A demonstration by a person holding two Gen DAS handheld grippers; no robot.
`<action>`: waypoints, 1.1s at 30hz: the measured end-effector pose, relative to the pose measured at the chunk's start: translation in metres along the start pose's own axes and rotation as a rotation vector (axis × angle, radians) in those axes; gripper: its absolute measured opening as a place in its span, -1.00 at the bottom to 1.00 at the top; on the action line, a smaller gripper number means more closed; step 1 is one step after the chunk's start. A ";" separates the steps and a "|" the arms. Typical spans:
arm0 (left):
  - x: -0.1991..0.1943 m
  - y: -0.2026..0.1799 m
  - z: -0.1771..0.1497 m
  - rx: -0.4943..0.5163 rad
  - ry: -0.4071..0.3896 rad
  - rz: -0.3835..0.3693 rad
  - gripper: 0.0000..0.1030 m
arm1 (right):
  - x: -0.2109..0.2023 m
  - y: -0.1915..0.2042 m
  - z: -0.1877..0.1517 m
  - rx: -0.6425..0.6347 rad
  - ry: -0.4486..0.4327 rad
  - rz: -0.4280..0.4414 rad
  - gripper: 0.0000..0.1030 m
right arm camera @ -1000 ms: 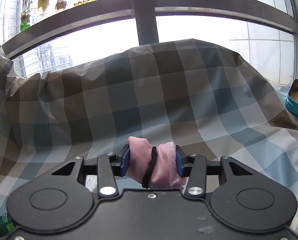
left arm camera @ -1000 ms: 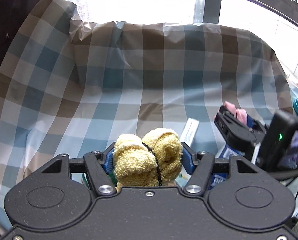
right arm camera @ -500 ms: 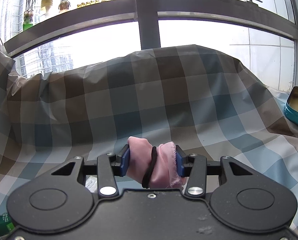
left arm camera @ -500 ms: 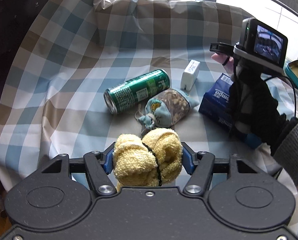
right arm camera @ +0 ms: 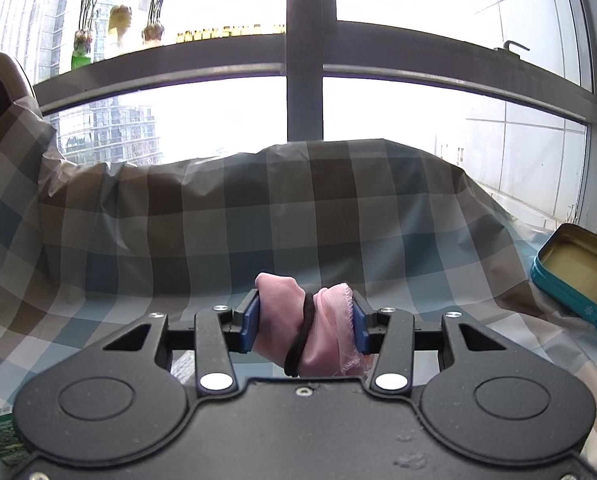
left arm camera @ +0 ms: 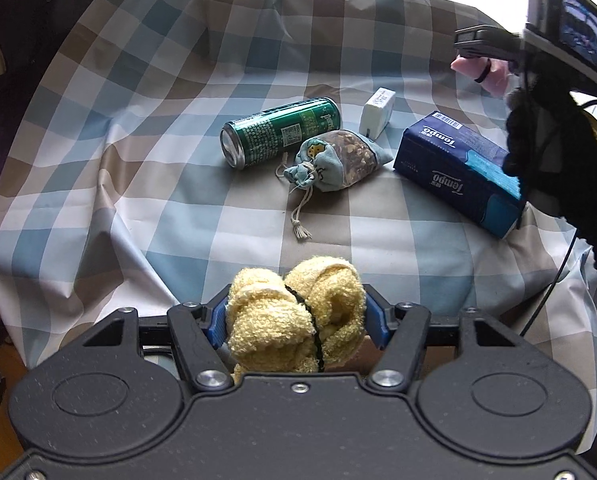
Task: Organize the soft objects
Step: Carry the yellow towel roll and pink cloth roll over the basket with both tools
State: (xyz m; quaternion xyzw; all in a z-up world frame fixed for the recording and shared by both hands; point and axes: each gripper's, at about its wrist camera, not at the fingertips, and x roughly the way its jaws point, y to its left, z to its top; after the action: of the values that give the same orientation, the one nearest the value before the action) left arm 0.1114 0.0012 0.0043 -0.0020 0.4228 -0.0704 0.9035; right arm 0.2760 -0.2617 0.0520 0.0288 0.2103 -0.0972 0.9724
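My left gripper [left arm camera: 296, 316] is shut on a rolled yellow towel [left arm camera: 294, 320] tied with a black band, held over the near part of the checked cloth [left arm camera: 178, 208]. My right gripper [right arm camera: 304, 320] is shut on a rolled pink cloth [right arm camera: 318, 328] with a black hair band around it. In the left wrist view that pink cloth [left arm camera: 480, 70] hangs high at the right, above the table, in a black-gloved hand [left arm camera: 558, 160]. A small drawstring pouch [left arm camera: 338, 160] lies in the middle of the cloth.
A green can [left arm camera: 278, 132] lies on its side next to the pouch. Behind them lies a white box [left arm camera: 378, 110], and a blue tissue pack [left arm camera: 458, 168] at the right. An open teal tin [right arm camera: 578, 272] sits far right. The cloth rises against a window.
My left gripper pulled back and tilted down with the towel, so the table objects came into view. The right gripper rose with the pink cloth and now shows more window.
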 end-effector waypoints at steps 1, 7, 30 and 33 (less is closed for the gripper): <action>-0.002 0.001 -0.001 -0.002 -0.001 0.001 0.17 | -0.016 -0.004 0.003 0.005 -0.011 0.016 -0.13; -0.010 0.003 -0.011 -0.005 0.004 0.002 0.17 | -0.107 -0.022 0.003 -0.018 -0.023 0.102 -0.11; -0.058 0.001 -0.058 -0.043 0.012 -0.054 0.18 | -0.327 -0.044 -0.104 0.093 0.241 0.308 -0.11; -0.056 0.004 -0.057 -0.061 0.028 -0.070 0.18 | -0.325 -0.047 -0.116 0.119 0.306 0.308 -0.11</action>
State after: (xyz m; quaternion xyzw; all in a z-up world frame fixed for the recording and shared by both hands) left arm 0.0330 0.0155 0.0103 -0.0433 0.4372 -0.0891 0.8939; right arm -0.0709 -0.2390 0.0804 0.1320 0.3424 0.0456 0.9291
